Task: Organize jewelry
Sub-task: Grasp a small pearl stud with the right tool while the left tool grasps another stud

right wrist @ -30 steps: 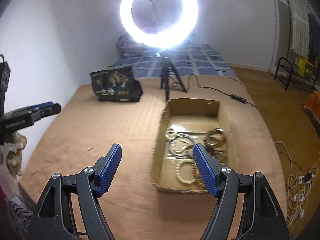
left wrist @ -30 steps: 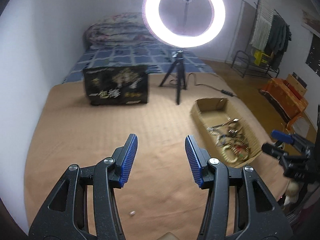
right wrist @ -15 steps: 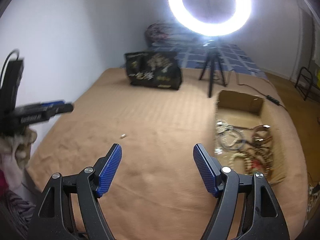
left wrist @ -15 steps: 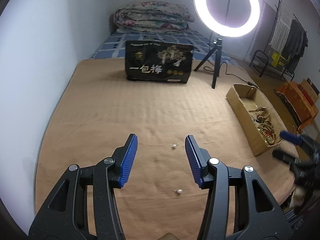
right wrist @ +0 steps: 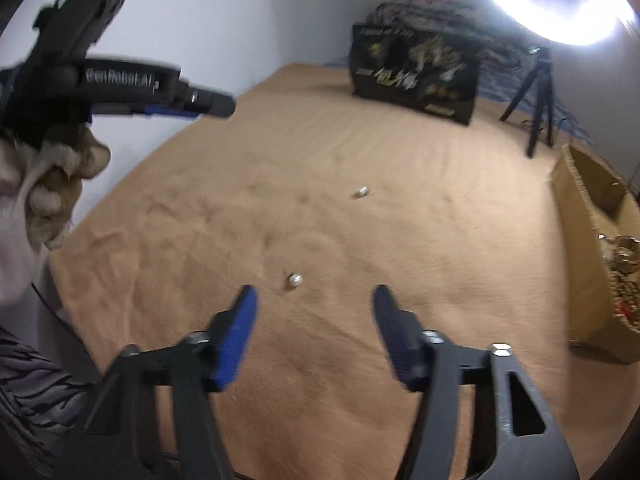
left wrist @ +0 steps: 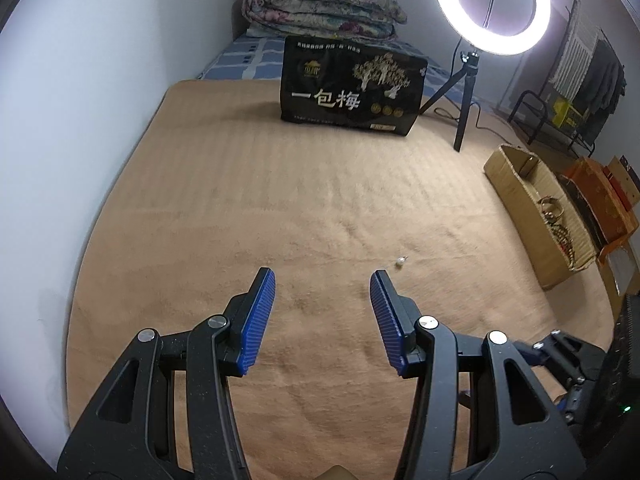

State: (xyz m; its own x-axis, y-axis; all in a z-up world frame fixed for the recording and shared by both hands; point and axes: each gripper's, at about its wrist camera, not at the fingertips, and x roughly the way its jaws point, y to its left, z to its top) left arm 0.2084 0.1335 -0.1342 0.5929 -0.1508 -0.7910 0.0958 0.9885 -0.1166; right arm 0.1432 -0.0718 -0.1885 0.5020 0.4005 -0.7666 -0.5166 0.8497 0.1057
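Two small pearl-like earrings lie on the tan blanket. In the left wrist view one earring (left wrist: 400,262) sits just beyond my right fingertip. My left gripper (left wrist: 322,284) is open and empty above the blanket. In the right wrist view the near earring (right wrist: 295,279) lies just ahead of my open, empty right gripper (right wrist: 314,300), and the far earring (right wrist: 362,191) lies further out. A cardboard box (left wrist: 532,216) holding several bracelets and bead strings stands at the right; it also shows in the right wrist view (right wrist: 592,240). The left gripper (right wrist: 192,100) shows at upper left there.
A black printed bag (left wrist: 352,88) stands at the back of the blanket (left wrist: 280,200). A ring light on a tripod (left wrist: 490,4) stands behind it. A white wall (left wrist: 80,100) runs along the left. A folded quilt (left wrist: 320,12) lies at the far end.
Both grippers swung left away from the box toward the loose earrings. The right gripper dropped lower and closer to the near earring. Both stayed open.
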